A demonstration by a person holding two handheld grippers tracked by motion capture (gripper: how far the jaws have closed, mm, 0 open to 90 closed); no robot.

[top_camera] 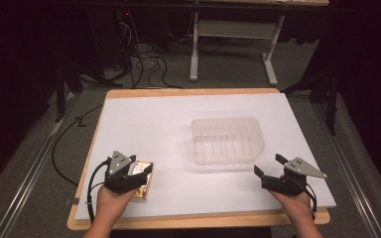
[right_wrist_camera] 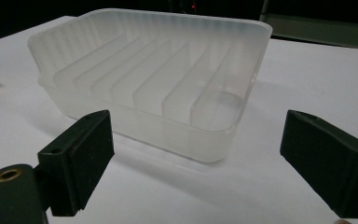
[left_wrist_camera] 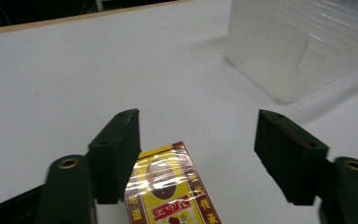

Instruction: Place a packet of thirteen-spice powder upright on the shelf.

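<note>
The white tabletop (top_camera: 144,119) carries two things. The larger is a translucent plastic tray (top_camera: 226,140) with ribbed dividers, standing right of centre and toward the far half; its slots hold nothing. The smaller is a yellow-and-red packet (top_camera: 144,179) wrapped in clear film, lying flat at the near left corner, well apart from the tray.

The packet lies with its long axis running near to far, tipped slightly rightward at the far end. The left gripper (top_camera: 127,174) sits right over it, so the left hand is plainly the nearer one. In the left gripper view the packet (left_wrist_camera: 170,191) lies between the jaws but off centre, tucked against the left jaw with bare tabletop between it and the right jaw. The jaws stand fairly wide and do not press on it, so nothing is held yet. As I judge it, the grip turns on centring the jaws across the packet's short width before closing.

The right gripper (top_camera: 272,173) rests at the near right, just beside the tray's near right corner. Its jaws stand wide apart and empty, facing the tray (right_wrist_camera: 154,74), whose near wall lies a little beyond them without touching.
</note>
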